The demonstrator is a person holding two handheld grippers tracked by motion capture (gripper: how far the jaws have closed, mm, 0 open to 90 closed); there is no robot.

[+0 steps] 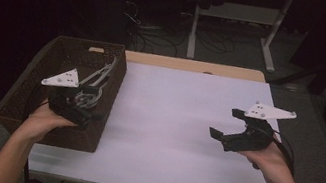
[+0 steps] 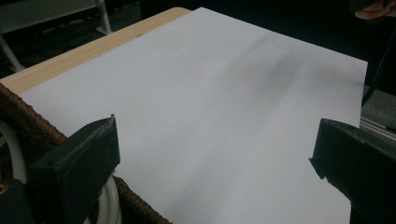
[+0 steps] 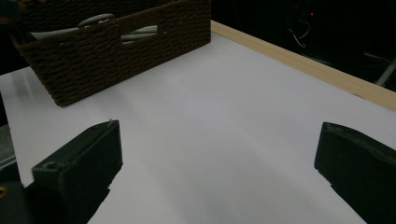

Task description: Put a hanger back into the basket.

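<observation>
Nearest, the person's two forearms come in from the bottom of the high view, each hand wrapped round a hand-held gripper. The left hand-held gripper (image 1: 77, 109) hangs over the near right part of a dark brown woven basket (image 1: 57, 60), its jaws spread wide with nothing between them; in the left gripper view they frame the white sheet beyond the basket's rim. The right hand-held gripper (image 1: 226, 125) is held above the right side of the surface (image 1: 171, 118), well apart from the basket, its jaws likewise gaping and empty, pointing across toward the basket. Inside the basket lie pale grey-white utensils (image 1: 97, 80), loops and long handles leaning toward the right wall; what exactly they are cannot be told. Farther off, a strip of light wood (image 1: 196, 66) edges the white covering, and beyond it the dark floor carries cables and white desk legs (image 1: 271, 39).
</observation>
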